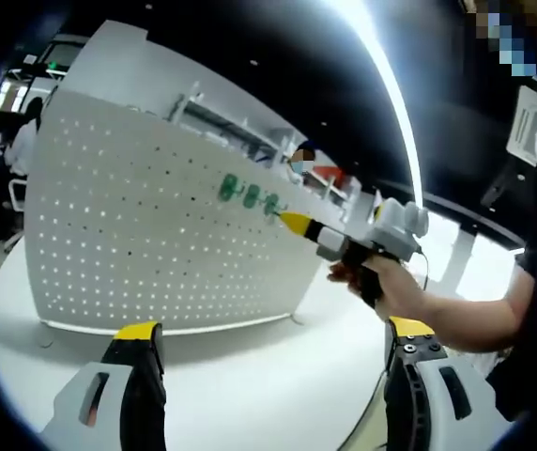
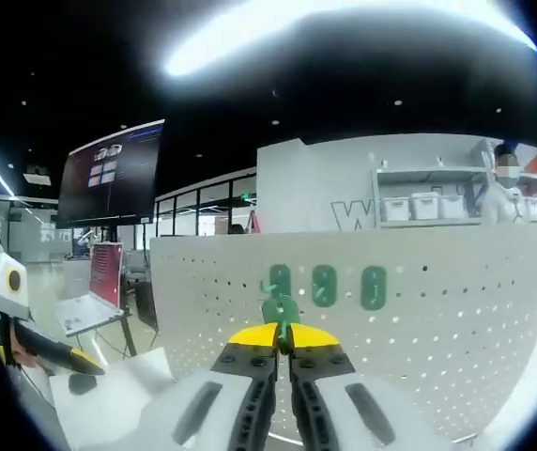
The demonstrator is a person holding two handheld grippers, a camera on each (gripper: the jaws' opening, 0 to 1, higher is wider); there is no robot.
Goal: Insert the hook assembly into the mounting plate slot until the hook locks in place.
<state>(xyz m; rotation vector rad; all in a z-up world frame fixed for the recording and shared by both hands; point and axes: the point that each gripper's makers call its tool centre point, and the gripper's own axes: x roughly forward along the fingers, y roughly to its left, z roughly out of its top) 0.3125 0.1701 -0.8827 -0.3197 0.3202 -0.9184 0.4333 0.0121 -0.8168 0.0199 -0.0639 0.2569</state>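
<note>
1. The right gripper (image 2: 283,340) has its yellow-tipped jaws clamped together on a green hook assembly (image 2: 281,311), which stands up from between the tips in the right gripper view.
2. The hook assembly sits right in front of the white perforated mounting plate (image 2: 456,310), which stands upright on the white bench (image 1: 250,385). Whether the hook's back already touches the plate I cannot tell.
3. Three green hooks (image 2: 324,285) are seated in a row on the plate; the held one is just below and slightly left of the leftmost.
4. In the left gripper view the right gripper (image 1: 299,224) reaches to the plate from the right, its yellow tip beside the same green row (image 1: 250,196), with the person's hand (image 1: 395,287) behind it.
5. The left gripper (image 1: 273,338) has its jaws wide apart and holds nothing, hanging back over the bench well clear of the plate.
6. To do this step well, I judge the hook's tabs should be lined up squarely with a slot before any push, keeping the hook level with the seated row rather than tilted.
7. Press straight into the plate, then settle the hook downward until it catches; a skewed push would likely jam it or rock the freestanding plate.
8. Let go only once the hook resists a gentle tug.
9. The free left gripper could steady the plate's edge.
</note>
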